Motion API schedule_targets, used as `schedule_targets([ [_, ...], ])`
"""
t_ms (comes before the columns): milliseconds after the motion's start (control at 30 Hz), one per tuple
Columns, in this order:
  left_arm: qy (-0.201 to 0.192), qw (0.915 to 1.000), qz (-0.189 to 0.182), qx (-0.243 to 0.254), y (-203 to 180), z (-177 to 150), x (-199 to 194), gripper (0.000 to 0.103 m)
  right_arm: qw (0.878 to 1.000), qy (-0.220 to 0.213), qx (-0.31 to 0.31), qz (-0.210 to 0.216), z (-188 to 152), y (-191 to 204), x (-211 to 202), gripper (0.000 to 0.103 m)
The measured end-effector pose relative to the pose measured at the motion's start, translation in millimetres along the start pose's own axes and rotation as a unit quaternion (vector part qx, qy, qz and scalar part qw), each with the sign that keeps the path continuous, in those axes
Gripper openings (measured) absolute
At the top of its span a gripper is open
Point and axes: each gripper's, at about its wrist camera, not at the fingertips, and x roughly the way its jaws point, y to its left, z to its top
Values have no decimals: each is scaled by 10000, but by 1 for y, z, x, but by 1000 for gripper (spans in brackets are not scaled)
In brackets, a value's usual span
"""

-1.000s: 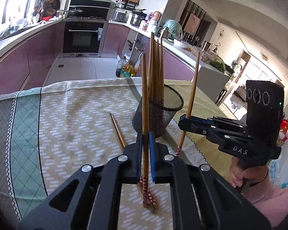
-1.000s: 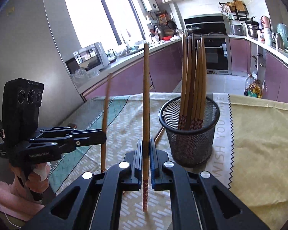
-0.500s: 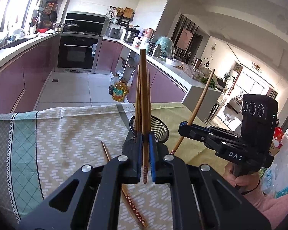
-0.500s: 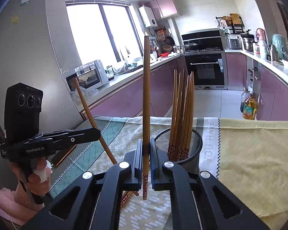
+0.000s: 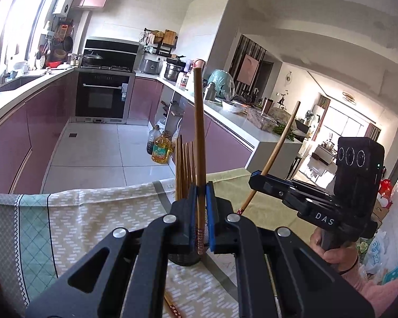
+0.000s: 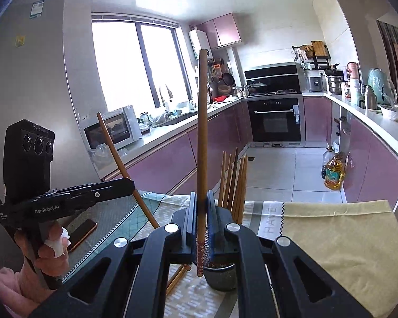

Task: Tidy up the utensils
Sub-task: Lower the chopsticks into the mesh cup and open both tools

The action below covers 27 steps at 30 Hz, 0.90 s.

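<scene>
My left gripper (image 5: pixel 201 193) is shut on a wooden chopstick (image 5: pixel 199 132) that stands upright, patterned end down, above the table. My right gripper (image 6: pixel 202 201) is shut on a second upright chopstick (image 6: pixel 202 132). Each gripper shows in the other's view, the right gripper (image 5: pixel 254 180) with its stick tilted, and the left gripper (image 6: pixel 131 185) likewise. The black mesh cup (image 6: pixel 221 275) stands just beyond both grippers, mostly hidden by them. It holds several chopsticks (image 6: pixel 233 180) upright. Loose chopsticks (image 6: pixel 176 278) lie on the cloth beside the cup.
A patterned tablecloth (image 5: pixel 87 212) covers the table, with a yellow cloth (image 6: pixel 331 233) to the right. A phone (image 6: pixel 82 234) lies near the left hand (image 6: pixel 50 249). Beyond the table's far edge are the kitchen floor, purple cabinets and an oil bottle (image 5: pixel 160 149).
Both grippers have risen, each carrying its chopstick up off the cloth. The mesh cup has dropped lower in both views and is now largely hidden behind the jaws.
</scene>
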Motion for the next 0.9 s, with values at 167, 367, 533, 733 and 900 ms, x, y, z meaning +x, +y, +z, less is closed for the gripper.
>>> schedule_targets([
  [167, -61, 9999, 11, 118, -6, 13, 6, 8, 10000, -46, -38, -57, 7, -2, 7, 6],
  [367, 127, 9994, 157, 271, -10, 11, 23, 8, 9997, 27, -102, -213, 8, -5, 21, 6],
  [533, 387, 9983, 270, 347, -7, 0, 40, 8, 9993, 220, -59, -292, 1, -11, 36, 6],
  [733, 609, 9970, 311, 370, -5, -6, 52, 8, 9984, 445, -39, -339, -5, -15, 51, 6],
  [900, 807, 9951, 314, 487, -7, -10, 61, 8, 9972, 652, -33, -355, -12, -14, 60, 6],
])
